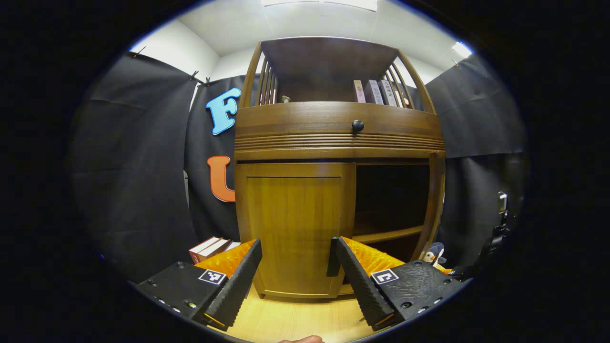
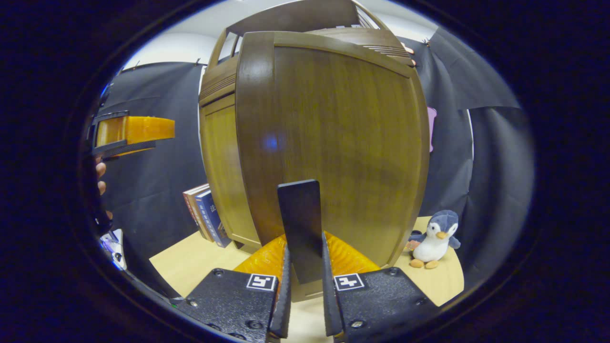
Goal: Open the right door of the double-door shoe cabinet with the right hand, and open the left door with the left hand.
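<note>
In the left gripper view we face the brown wooden double-door shoe cabinet (image 1: 339,143) standing on the pale wooden table (image 1: 295,319), its left door (image 1: 295,228) shut flat and the right half a dark open compartment. In the right gripper view the swung-out right door (image 2: 333,143) fills our front, and our right gripper (image 2: 304,295) has its jaws narrow, both fingers pressing the flat dark door handle (image 2: 300,224). Our left gripper (image 1: 298,281) hangs before the left door with jaws wide and nothing between them, and a small grey-and-white plush penguin (image 2: 434,238) sits near the cabinet's right side.

Brown cabinet (image 1: 333,138): right door (image 2: 333,143) open, left door (image 1: 295,228) shut.
</note>
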